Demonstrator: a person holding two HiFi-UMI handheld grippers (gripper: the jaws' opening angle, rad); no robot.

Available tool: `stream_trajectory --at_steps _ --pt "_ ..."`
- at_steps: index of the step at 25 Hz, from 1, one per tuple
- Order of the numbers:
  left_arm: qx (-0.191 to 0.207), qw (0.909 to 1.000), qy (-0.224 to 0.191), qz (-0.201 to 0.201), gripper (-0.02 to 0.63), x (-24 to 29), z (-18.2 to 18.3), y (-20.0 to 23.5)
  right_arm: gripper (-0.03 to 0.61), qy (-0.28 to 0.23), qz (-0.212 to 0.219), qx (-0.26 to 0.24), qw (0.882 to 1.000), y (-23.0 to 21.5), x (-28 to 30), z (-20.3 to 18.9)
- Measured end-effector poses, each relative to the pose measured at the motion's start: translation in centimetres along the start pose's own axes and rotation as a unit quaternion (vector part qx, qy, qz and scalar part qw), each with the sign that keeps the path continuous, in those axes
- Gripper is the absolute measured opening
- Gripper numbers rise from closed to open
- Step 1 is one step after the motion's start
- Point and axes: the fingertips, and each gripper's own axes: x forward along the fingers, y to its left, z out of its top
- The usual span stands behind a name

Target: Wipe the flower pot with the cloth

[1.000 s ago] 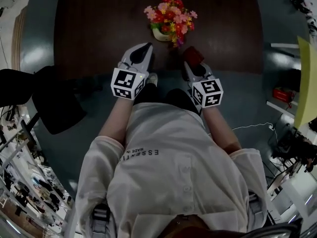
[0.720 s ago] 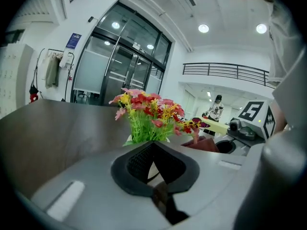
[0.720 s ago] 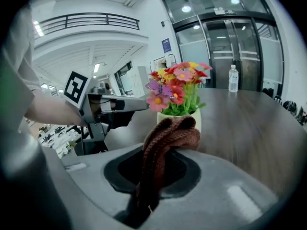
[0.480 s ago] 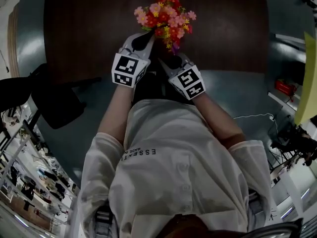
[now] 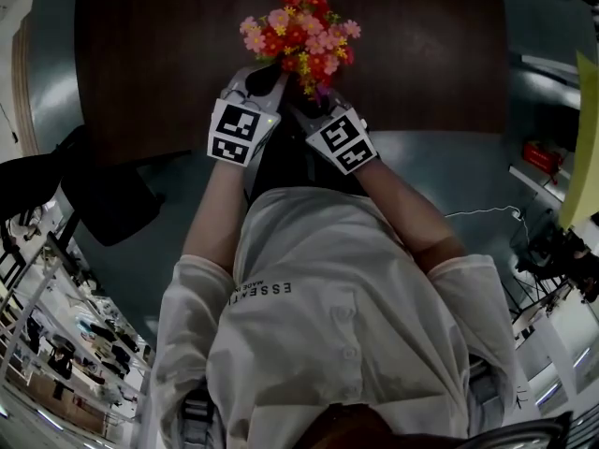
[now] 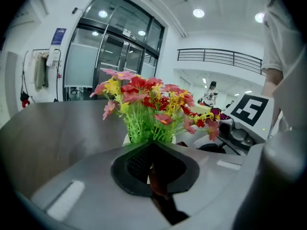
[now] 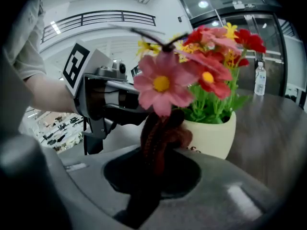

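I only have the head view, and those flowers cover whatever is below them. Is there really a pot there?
Observer: Yes. The right gripper view shows a cream flower pot under them.
Operator: Where's the cloth?
Observer: A dark red cloth is clamped in the right gripper, right beside the pot.
Operator: And the left one?
Observer: The left gripper is shut, pointing at the flowers' green stems.

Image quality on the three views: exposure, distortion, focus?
Head view: underexposed, table almost black, only the flowers read clearly. Left gripper view: strong fisheye bows the glass doors, ceiling lights blown out. Right gripper view: cloth close to the lens and soft, flower pot sharper, black vignette in the corners.
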Motion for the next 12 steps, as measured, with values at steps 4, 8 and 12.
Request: stream_trajectory --at_steps 4,8,12 --pt "-0.032 0.9994 -0.008 -0.014 0.012 -0.2 0.4 -0.1 0.046 0.012 -0.005 0.029 0.999 -1.1 -0.4 -0.6" --pt "-0.048 0.9984 -0.009 -0.027 0.012 -0.6 0.2 0.2 0.048 0.026 -0.031 0.108 0.993 -3.3 -1.5 -2.2" --pt "-0.054 0.9981 -0.004 -0.030 0.014 -0.6 -0.1 0.3 0.048 0.028 -0.056 0.147 0.987 -5.2 -2.7 -3.6"
